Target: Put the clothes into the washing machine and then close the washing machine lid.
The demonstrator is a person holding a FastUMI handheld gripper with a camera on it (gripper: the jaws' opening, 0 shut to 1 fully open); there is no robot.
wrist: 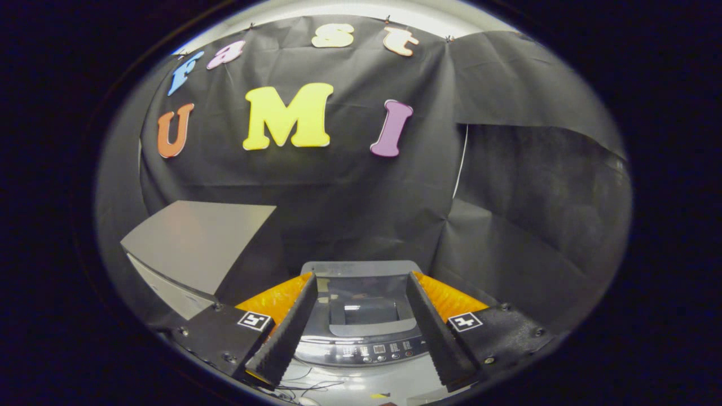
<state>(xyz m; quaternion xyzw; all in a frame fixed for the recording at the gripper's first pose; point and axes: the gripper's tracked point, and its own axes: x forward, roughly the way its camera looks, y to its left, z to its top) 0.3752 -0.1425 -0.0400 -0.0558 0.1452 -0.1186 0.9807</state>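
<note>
Between your two fingers, a little ahead of them and below, sits the washing machine [361,316], a small grey top-loader seen from above and from its front side. Your hand-held gripper [361,282] is spread wide, with nothing between its fingers and nothing touching either of them; the machine's top shows in the gap.

The lid [364,307] of the machine lies flat and closed over the tub. It has a dark, glossy window with a bright strip of light reflected in it, and through that window you cannot tell whether any clothes lie in the drum. At the near side of the lid a curved control panel [375,351] runs across the machine's front, with a row of small buttons and displays too small to make out. At the far side, the machine's grey back rim stands close to the black cloth wall [350,203] of the booth.

On the near side of the machine, thin dark cables [307,386] lie loosely on a pale surface just below the control panel.

To the left of the machine, well apart from it and beyond your left finger, a grey box-like unit [197,245] stands with a flat, slanted top and a paler front face. The black cloth hangs behind it and folds around to the right as well.
</note>
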